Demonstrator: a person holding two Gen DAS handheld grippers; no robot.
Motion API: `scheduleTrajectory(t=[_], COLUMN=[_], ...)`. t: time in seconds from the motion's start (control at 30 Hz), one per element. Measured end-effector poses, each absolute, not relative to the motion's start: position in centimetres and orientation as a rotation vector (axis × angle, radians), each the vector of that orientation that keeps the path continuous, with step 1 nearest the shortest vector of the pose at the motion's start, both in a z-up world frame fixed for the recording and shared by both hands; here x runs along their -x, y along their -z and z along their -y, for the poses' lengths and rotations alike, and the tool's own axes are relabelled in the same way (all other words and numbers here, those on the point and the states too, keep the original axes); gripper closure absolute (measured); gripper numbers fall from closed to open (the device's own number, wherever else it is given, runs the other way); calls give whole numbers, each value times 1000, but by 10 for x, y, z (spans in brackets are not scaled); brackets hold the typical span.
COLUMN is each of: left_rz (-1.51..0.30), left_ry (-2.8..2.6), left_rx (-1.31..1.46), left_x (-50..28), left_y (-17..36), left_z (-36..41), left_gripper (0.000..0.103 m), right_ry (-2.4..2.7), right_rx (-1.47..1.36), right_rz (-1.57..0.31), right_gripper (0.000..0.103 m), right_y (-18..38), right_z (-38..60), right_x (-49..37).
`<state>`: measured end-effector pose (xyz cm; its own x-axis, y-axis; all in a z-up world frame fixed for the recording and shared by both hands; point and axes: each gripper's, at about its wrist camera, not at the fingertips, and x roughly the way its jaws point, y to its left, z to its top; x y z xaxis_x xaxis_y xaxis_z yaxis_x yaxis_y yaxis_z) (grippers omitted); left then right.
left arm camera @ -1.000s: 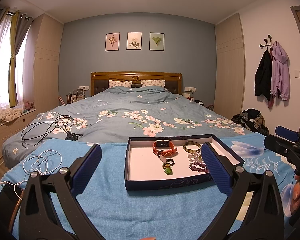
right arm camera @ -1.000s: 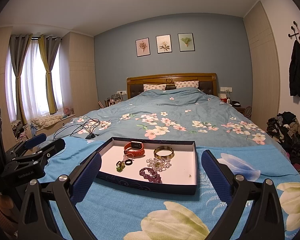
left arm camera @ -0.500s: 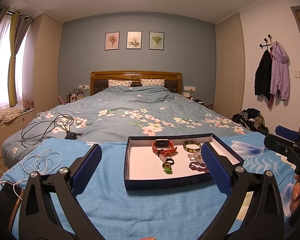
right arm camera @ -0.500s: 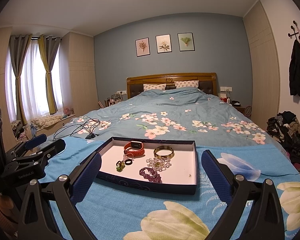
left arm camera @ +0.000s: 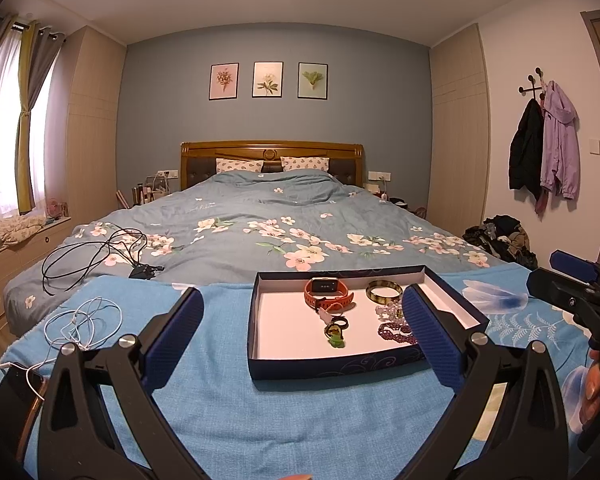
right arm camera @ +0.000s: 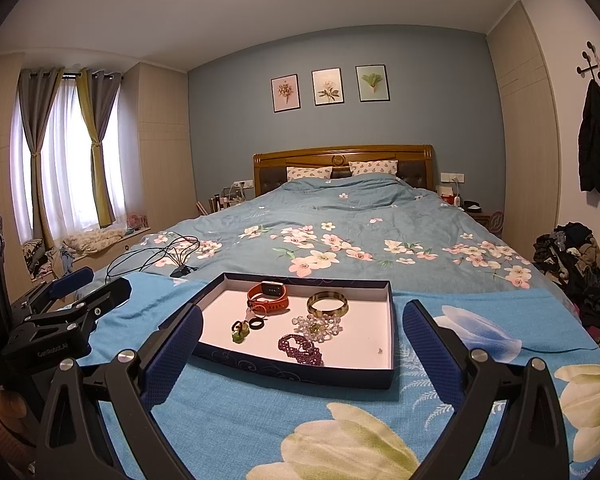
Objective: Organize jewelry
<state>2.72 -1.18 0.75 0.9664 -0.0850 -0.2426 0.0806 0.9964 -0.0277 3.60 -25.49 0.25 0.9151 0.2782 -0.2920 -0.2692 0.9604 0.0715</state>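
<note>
Bedroom, bed (left arm camera: 284, 224) with blue blanket (right arm camera: 236, 412) at its foot.
Dark blue tray (right arm camera: 300, 374) on blanket, holding orange watch (right arm camera: 269, 297), bangle (right arm camera: 327, 304), purple bead bracelet (right arm camera: 300, 349), clear beads, rings. Left hand-held gripper (left arm camera: 300, 336) and right hand-held gripper (right arm camera: 300, 354) both spread wide, empty, short of tray.

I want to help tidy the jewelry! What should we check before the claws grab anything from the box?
1. Left claw open and holding nothing: ok.
2. Right claw open and holding nothing: ok.
3. Box flat on the blue blanket: ok.
4. Orange watch lying apart from the bangle: ok.
5. Purple bead bracelet free of the clear bead bracelet: cannot tell.
</note>
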Motion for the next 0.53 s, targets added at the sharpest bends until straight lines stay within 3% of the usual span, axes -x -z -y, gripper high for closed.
scheduleTrajectory(t=[0.33, 0.53], left_rz=[-254, -361], left_ry=[85, 98], left_rx=[32, 58], left_x=[-31, -48], left_y=[-7, 4], left_z=[9, -2], left_gripper=[5, 5], right_ry=[-277, -145], right_rx=[-16, 72], right_rz=[-330, -596], right_gripper=[7, 7], right_y=[0, 28], right_z=[258, 298], right_x=[-41, -92])
